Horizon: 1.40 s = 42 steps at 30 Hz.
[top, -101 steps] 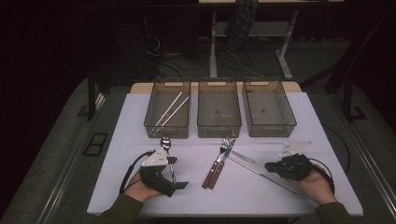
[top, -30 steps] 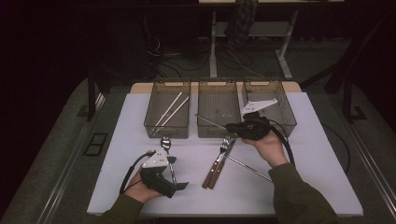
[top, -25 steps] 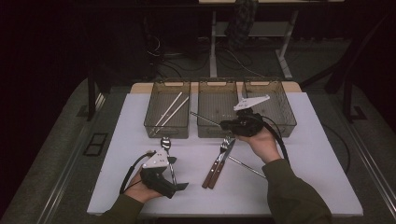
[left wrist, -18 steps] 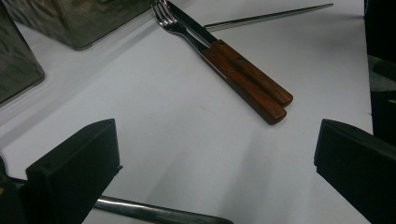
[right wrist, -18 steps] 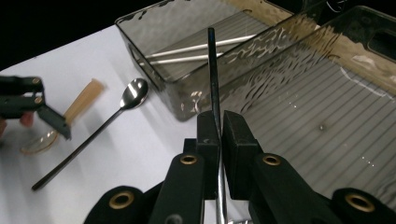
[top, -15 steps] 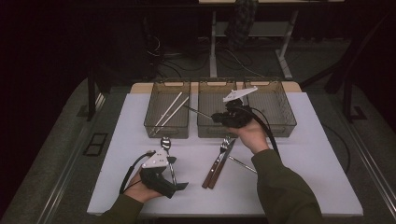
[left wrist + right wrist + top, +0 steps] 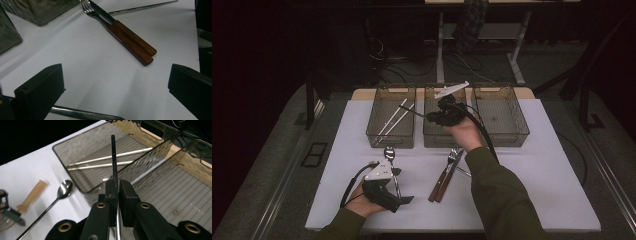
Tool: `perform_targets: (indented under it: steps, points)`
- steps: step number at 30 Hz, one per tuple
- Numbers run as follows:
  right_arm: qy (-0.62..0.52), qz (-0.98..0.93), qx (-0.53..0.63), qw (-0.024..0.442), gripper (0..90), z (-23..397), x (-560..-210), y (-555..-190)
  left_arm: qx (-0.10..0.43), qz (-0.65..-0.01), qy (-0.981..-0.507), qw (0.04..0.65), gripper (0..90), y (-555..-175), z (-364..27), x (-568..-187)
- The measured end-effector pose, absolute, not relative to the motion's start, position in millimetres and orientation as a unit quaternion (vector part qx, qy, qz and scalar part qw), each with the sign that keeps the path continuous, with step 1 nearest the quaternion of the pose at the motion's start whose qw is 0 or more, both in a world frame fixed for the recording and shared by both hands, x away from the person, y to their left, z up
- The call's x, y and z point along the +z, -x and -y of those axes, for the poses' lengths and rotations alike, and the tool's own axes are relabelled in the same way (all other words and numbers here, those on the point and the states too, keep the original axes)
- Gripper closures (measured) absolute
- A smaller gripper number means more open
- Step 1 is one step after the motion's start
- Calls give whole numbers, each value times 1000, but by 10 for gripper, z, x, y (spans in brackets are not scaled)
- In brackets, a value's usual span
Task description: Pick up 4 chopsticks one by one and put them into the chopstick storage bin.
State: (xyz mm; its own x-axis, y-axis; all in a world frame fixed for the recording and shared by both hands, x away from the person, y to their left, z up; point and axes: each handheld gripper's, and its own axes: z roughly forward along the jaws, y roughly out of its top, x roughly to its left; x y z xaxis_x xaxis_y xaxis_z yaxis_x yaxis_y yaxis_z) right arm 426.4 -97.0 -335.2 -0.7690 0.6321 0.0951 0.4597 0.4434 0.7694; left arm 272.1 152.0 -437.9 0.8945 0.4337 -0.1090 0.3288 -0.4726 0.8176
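Note:
My right gripper [image 7: 429, 118] hangs over the middle bin [image 7: 432, 141], shut on a thin dark metal chopstick [image 7: 412, 111] whose tip reaches left over the left bin [image 7: 379, 136]. In the right gripper view the chopstick [image 7: 113, 157] stands up from between the closed pads [image 7: 125, 192], pointing at the left bin [image 7: 75, 152], where two pale chopsticks [image 7: 110, 157] lie. My left gripper [image 7: 400, 186] rests on the white table near the front, open, with nothing between its fingers [image 7: 37, 90]. A spoon [image 7: 389, 153] lies just behind it.
A fork and a knife with wooden handles [image 7: 443, 179] lie side by side mid-table, also in the left gripper view [image 7: 132, 41]. One more chopstick [image 7: 142, 7] lies beyond them. An empty right bin [image 7: 517, 131] stands at the back. The spoon handle [image 7: 85, 115] runs below my left jaws.
My right hand has carried the chopstick leftward, from over the right bin to over the middle bin. The left hand and the cutlery on the table have stayed put.

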Motion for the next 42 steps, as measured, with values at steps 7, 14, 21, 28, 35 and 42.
perform_targets:
  steps: [7, 14, 21, 28, 35, 42]
  points:
    - [-332, -845, 406, 105, 855, 741, -3367, -4458, 58, -219, -858, 460, 0, -2722, -1517, -4381]
    - [-349, -840, 403, 106, 855, 553, -3409, -4665, 57, -219, -857, 463, 0, -2726, -1523, -4383]
    - [-358, -840, 392, 109, 855, 327, -3454, -4824, 56, -221, -855, 466, 0, -2729, -1535, -4380]
    - [-372, -842, 373, 116, 854, 89, -3516, -4959, 53, -218, -855, 468, 0, -2728, -1533, -4379]
    - [-379, -843, 362, 118, 854, -120, -3585, -5064, 50, -217, -853, 472, 0, -2727, -1539, -4372]
    - [-387, -843, 354, 120, 854, -279, -3646, -5094, 48, -213, -854, 471, 0, -2726, -1536, -4371]
